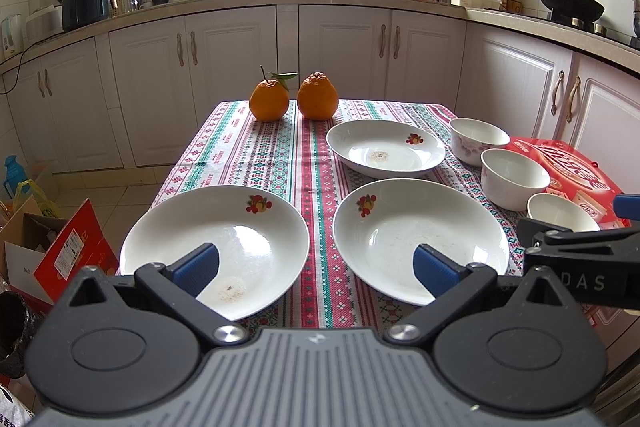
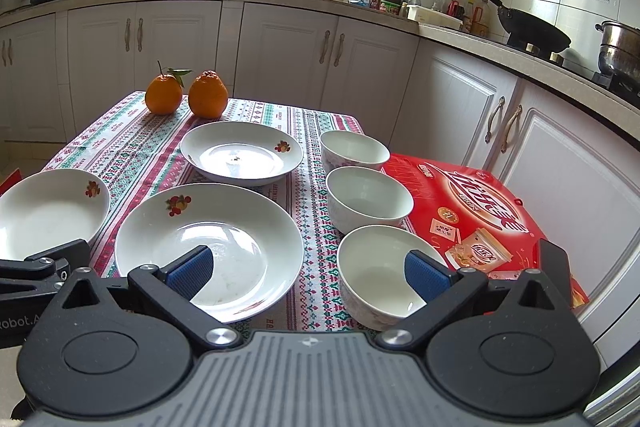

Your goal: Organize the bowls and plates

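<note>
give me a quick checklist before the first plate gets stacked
1. Left tongs open, holding nothing: ok.
2. Right tongs open, holding nothing: ok.
3. Three plates lie apart, none stacked; near left plate has a crumb smear: ok to lift.
4. Three bowls in a row, upright; nearest bowl is empty: ok.
5. Oranges stand at the far edge, away from the plates: ok.
6. Red box touching the bowls: cannot tell.

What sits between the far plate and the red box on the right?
The far bowl sits between the far plate and the red box; the right wrist view shows it best.
</note>
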Demonstrator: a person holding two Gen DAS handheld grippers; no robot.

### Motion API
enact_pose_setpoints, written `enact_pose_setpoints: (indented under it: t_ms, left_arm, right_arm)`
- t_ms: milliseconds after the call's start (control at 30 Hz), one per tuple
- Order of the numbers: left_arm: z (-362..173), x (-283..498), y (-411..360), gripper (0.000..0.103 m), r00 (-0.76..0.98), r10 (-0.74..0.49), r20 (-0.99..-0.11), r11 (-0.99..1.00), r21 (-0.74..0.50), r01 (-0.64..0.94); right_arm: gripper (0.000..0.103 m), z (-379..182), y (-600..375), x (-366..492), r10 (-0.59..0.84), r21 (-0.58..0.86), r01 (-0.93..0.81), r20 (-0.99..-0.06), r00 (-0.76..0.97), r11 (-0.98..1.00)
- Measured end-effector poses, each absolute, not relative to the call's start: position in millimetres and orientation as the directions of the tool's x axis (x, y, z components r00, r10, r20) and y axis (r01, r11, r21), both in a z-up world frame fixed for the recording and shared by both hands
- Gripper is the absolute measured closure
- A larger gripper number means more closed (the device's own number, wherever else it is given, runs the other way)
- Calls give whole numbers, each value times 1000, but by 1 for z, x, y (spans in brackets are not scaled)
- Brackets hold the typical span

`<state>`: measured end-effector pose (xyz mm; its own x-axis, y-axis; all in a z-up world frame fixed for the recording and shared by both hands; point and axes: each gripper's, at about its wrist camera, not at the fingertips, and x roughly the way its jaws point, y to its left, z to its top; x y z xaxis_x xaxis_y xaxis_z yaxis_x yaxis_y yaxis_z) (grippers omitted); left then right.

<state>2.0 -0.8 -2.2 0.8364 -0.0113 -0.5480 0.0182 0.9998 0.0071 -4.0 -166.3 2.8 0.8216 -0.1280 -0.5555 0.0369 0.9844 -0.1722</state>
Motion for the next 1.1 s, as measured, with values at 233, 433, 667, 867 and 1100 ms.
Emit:
enact_pose_setpoints:
  t_ms: [233, 433, 667, 867, 1100]
  left_arm:
    - [-3, 2, -1, 1, 836, -12, -548, 1000, 7, 18]
    - [-3, 2, -1, 1, 836, -11, -548, 1000, 7, 18]
    - [-3, 2, -1, 1, 836, -11, -549, 1000, 7, 18]
    - [-4, 2, -1, 1, 837, -11, -548, 1000, 9, 19]
    - [-4, 5, 3, 1, 838, -19, -545, 999, 12, 30]
  right_arm:
    - [0, 3, -166, -4, -128, -173, 37, -555, 822, 984]
    - [0, 3, -166, -4, -129, -173, 37, -555, 822, 984]
    - [0, 3, -168, -4, -128, -173, 37, -556, 821, 984]
    - [0, 4, -169, -4, -128, -174, 36, -556, 821, 984]
    - [0, 4, -166, 3, -108, -178, 8, -563, 819, 984]
